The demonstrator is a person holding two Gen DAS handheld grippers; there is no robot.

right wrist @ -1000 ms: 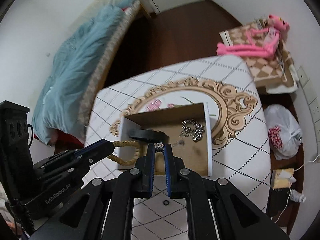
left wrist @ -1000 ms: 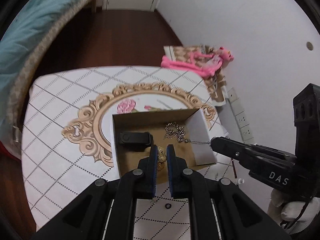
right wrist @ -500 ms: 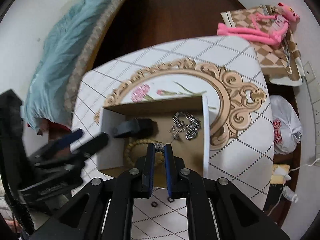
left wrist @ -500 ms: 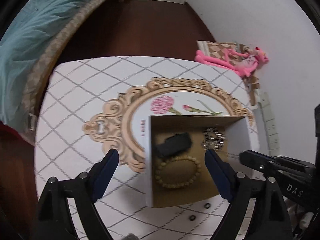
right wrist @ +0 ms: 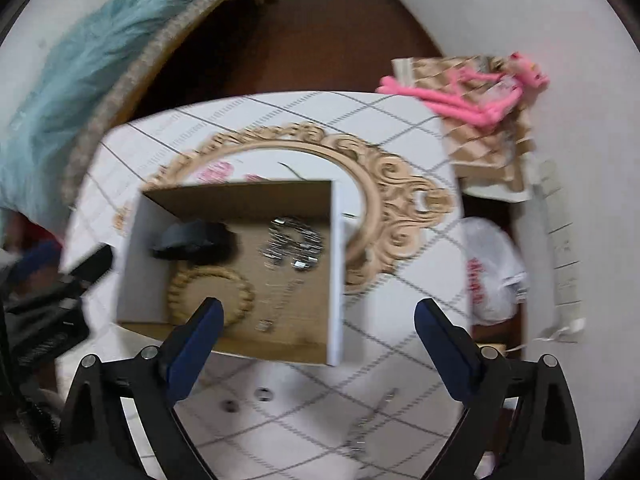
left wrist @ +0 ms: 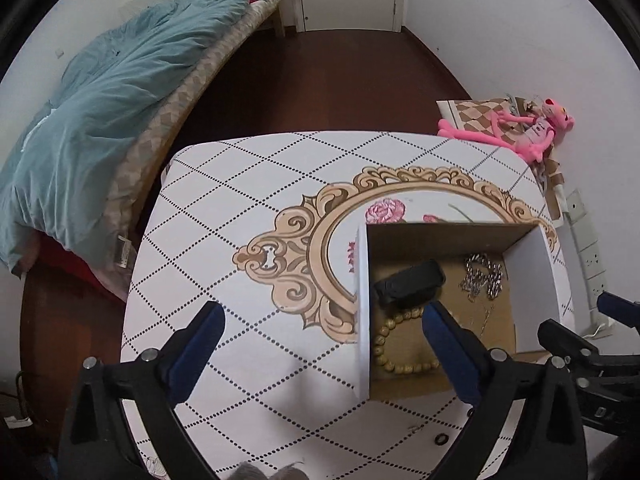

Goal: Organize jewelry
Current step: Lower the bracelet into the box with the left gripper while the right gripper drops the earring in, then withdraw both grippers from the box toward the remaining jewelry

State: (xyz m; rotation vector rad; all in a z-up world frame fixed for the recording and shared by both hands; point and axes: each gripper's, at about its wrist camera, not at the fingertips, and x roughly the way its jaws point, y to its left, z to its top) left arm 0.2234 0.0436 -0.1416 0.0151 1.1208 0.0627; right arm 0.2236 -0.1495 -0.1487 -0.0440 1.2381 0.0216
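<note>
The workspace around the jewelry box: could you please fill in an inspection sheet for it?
Surface: patterned tablecloth.
Job's things: open cardboard box holds a beaded bracelet, silver chain, black case.
Clutter: small rings lie loose on the cloth near the box.
Grippers: left gripper and right gripper opening, nothing between the jaws.
Cables: nothing seen.
Surroundings: bed with teal blanket, pink plush toy, white plastic bag.
</note>
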